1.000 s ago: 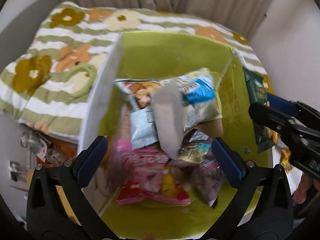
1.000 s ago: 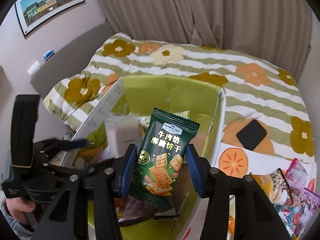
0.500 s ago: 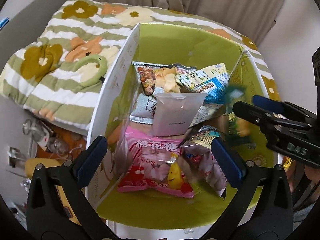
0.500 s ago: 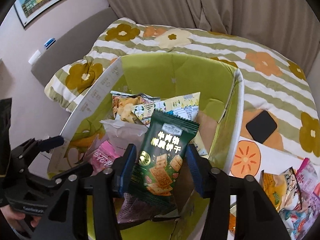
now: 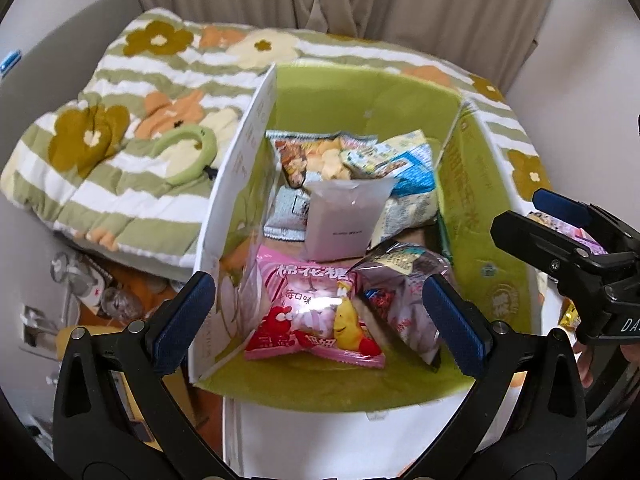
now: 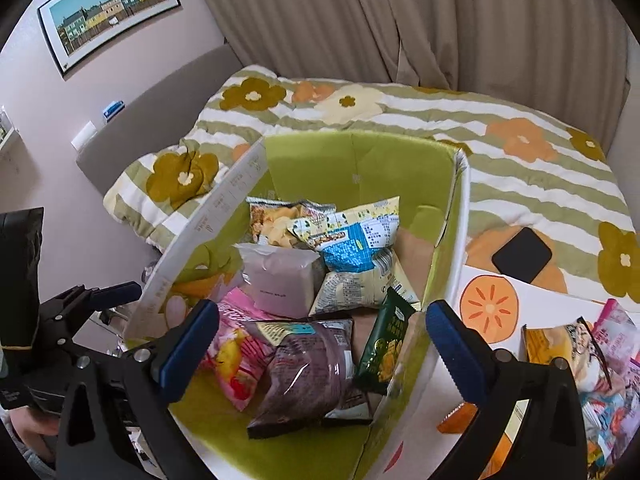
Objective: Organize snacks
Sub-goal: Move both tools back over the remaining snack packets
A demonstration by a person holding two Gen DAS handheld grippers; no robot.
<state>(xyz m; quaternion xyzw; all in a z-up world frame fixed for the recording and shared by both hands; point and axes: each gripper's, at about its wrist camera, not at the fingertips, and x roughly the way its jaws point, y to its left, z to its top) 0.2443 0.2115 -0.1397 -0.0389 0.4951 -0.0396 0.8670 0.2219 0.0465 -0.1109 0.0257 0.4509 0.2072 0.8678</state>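
Note:
A green-lined cardboard box [image 6: 360, 160] [image 5: 480, 200] on the bed holds several snack packs. The dark green cracker pack [image 6: 384, 344] leans against the box's right wall, free of my fingers. My right gripper [image 6: 322, 344] hangs over the box, its jaws opening wide with nothing pressed between them. My left gripper [image 5: 320, 320] is open and empty above the pink marshmallow pack [image 5: 316, 316] [image 6: 240, 356]. A pale lilac pouch [image 5: 344, 220] [image 6: 280, 280] lies mid-box, with a purple pack [image 6: 308, 372] [image 5: 404, 284] nearer. The right gripper also shows at the right edge of the left wrist view.
Loose snack packs [image 6: 592, 356] lie on a white persimmon-printed sheet [image 6: 488, 304] right of the box. A black square pad [image 6: 522, 254] rests on the floral quilt [image 6: 520, 160]. A green ring [image 5: 188, 152] lies on the quilt left of the box; clutter sits on the floor [image 5: 92, 284].
The right gripper opened and the dark green cracker pack dropped into the box beside its right wall. The pale pouch that was falling now rests in the box. The left gripper drew back.

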